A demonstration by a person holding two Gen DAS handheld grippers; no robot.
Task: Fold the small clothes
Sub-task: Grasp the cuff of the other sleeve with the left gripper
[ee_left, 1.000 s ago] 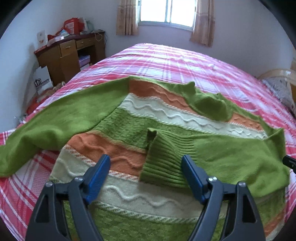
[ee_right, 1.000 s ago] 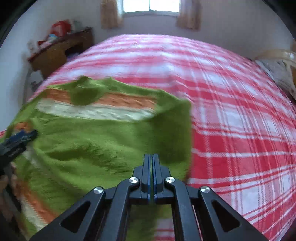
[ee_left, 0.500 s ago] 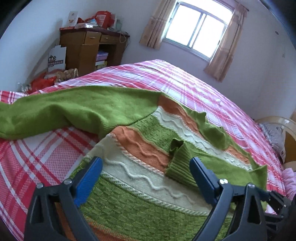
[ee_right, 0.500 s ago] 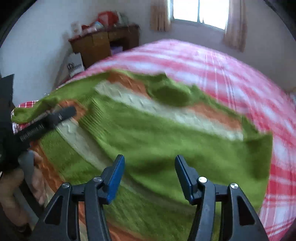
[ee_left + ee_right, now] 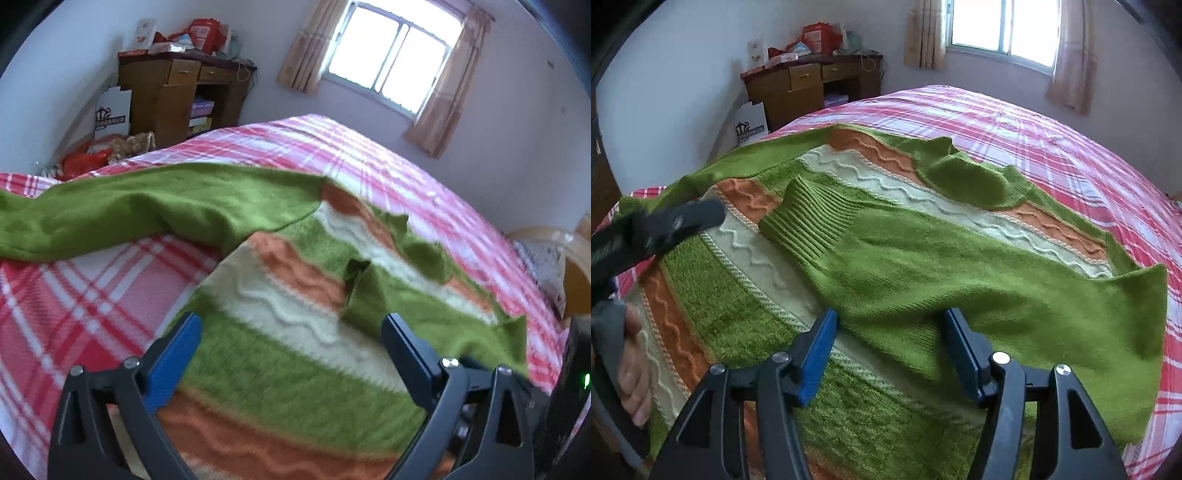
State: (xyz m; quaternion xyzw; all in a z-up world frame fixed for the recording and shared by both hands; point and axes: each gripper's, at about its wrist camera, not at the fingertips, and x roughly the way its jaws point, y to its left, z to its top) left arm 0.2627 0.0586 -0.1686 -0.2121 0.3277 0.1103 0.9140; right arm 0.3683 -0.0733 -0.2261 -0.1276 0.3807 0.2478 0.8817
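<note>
Bed (image 5: pixel 1052 140) with red, pink and white plaid sheet filling most of both views. Striped sweater (image 5: pixel 886 258) in green, orange and cream spread flat on it, one green sleeve (image 5: pixel 879 254) folded across the body, ribbed cuff near the middle; other sleeve (image 5: pixel 147 210) stretched out flat over the sheet. Left gripper (image 5: pixel 291 347) wide apart, nothing between the pads, hovering over the lower stripes. Right gripper (image 5: pixel 890 347) opening, above the folded sleeve, pads not pressing it. Hand (image 5: pixel 631 354) on left gripper handle at frame edge. Wooden desk (image 5: pixel 812 85) with clutter on top against the far wall, paper bag (image 5: pixel 750 123) beside it. Window (image 5: pixel 1004 29) with curtains (image 5: pixel 925 33) behind the bed. White walls.
</note>
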